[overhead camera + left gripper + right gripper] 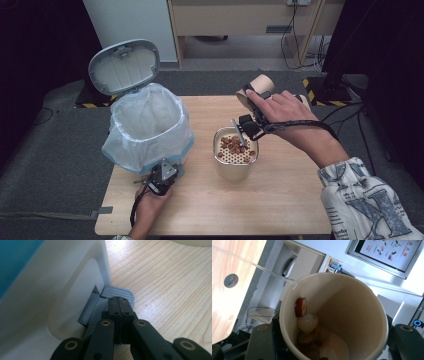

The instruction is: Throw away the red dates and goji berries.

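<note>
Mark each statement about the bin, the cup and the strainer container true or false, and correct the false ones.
1. The bin's lid stands open. True.
2. The left hand-held gripper presses the grey pedal with open jaws. False: the jaws are shut.
3. The right hand-held gripper holds a paper cup. True.
4. The cup is empty. False: fruit pieces cling inside.
5. The strainer container sits inside the bin. False: it stands beside it on the table.

We see the table [280,200] evenly lit from above in the high view, its corners dark. The right gripper view blows out at upper right; the cup [352,315] looks soft.
</note>
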{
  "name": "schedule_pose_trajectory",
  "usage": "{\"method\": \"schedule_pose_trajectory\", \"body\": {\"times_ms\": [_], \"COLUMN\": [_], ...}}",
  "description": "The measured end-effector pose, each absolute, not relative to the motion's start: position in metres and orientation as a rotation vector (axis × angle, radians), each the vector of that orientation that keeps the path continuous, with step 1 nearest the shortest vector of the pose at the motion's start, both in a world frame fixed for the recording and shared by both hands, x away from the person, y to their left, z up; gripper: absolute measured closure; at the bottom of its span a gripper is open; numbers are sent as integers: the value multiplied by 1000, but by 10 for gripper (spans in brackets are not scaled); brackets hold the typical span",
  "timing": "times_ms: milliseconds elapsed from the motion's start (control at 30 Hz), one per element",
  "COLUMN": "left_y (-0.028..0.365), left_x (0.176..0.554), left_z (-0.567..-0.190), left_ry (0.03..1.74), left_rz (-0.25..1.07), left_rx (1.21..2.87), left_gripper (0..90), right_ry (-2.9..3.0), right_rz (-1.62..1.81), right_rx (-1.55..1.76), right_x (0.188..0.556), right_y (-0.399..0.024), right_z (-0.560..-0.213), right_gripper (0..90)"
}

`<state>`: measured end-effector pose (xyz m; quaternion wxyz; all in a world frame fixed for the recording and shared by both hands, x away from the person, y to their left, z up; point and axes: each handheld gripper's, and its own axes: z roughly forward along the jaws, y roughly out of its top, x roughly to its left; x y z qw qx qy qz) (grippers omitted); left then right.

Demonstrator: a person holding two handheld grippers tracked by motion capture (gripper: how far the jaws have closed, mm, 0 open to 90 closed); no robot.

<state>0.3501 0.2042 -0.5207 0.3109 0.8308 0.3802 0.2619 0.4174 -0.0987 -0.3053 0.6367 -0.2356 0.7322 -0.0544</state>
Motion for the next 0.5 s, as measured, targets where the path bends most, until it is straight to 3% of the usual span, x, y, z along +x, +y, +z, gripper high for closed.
{"method": "schedule_pose_trajectory", "body": {"times_ms": [500], "left_y": [204], "left_x": [350], "left_z": [-521], "left_ry": [1005], "left_rz": [692], "left_rx": [2193], "left_gripper": [898], "right_ry": [1665], "right_rz": [-162], "right_rx": [-574], "right_x": [417], "right_y": [-98], "right_z": [-315], "right_gripper": [356]}}
